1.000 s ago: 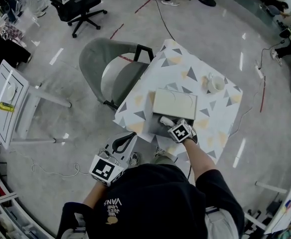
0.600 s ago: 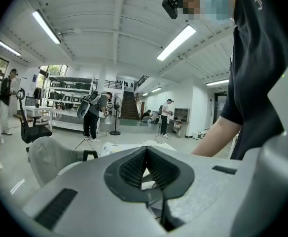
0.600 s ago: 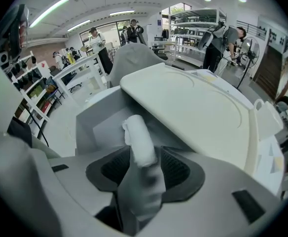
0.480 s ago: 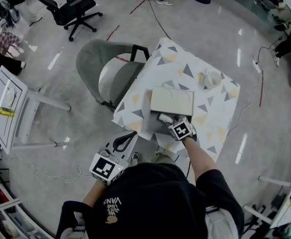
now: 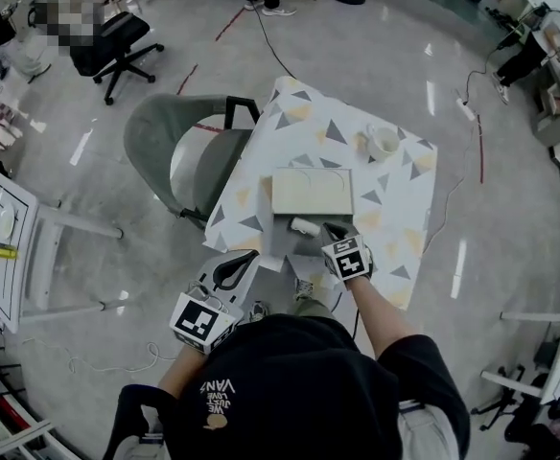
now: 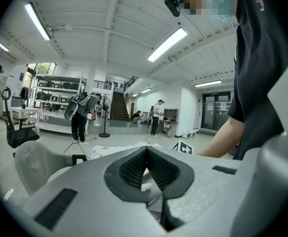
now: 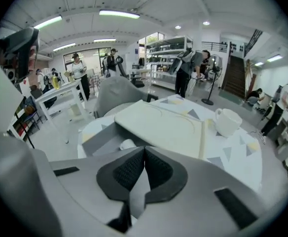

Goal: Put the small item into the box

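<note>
A small white item [image 5: 306, 226] lies in the grey open box [image 5: 282, 244] at the table's near edge, just in front of the cream lid [image 5: 312, 192]. My right gripper [image 5: 334, 231] sits just right of the item, apart from it. Its jaws are closing and meet with nothing between them. In the right gripper view the item [image 7: 127, 144] lies behind the grey box wall [image 7: 102, 135], beyond the right gripper [image 7: 144, 149], with the lid [image 7: 159, 125] above it. My left gripper [image 5: 245, 260] hangs shut and empty off the table's left, its pads [image 6: 134, 169] together.
A white cup [image 5: 383, 142] stands at the table's far right on the triangle-patterned cloth [image 5: 395, 199]. A grey chair [image 5: 179, 151] is tucked at the table's left side. A white side table [image 5: 11, 238] and a black office chair [image 5: 107, 51] stand further left. People stand in the background.
The right gripper has drawn back a little from the white item, which now lies free in the grey box. The left gripper has hardly moved.
</note>
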A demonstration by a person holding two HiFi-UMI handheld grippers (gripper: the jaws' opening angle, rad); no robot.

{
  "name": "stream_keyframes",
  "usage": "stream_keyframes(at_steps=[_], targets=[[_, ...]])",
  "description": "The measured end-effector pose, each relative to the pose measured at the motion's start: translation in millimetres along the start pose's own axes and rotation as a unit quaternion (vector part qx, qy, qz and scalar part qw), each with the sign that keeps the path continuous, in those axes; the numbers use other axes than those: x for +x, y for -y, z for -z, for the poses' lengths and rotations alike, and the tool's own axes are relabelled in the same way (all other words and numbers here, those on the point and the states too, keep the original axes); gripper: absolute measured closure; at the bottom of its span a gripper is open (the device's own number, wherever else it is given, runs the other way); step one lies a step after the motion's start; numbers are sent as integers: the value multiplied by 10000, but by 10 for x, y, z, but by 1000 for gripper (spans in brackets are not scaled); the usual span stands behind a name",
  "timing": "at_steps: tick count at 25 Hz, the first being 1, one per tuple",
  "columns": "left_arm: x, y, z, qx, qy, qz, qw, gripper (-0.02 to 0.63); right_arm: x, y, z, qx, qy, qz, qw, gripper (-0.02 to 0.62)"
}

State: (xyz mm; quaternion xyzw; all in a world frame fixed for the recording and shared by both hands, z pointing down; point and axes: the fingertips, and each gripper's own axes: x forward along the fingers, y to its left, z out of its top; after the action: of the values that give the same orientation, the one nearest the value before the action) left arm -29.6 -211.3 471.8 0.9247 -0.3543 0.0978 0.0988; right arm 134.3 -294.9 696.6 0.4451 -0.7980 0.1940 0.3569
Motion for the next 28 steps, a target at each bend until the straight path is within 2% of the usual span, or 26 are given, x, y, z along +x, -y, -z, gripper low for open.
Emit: stream_keyframes(at_steps=[10, 17, 28], targets=[[-10, 103, 46, 145, 125, 516, 9985, 600, -825, -100, -289, 627, 1184, 703, 9885, 595], [-90, 132, 116, 188, 90, 754, 9969, 600, -1416, -361, -383, 1069, 1825, 958, 9727, 595], [-174, 259, 216, 224, 106, 1055, 9941, 600, -2175, -696, -357, 1601, 2531, 1226, 9462, 595]])
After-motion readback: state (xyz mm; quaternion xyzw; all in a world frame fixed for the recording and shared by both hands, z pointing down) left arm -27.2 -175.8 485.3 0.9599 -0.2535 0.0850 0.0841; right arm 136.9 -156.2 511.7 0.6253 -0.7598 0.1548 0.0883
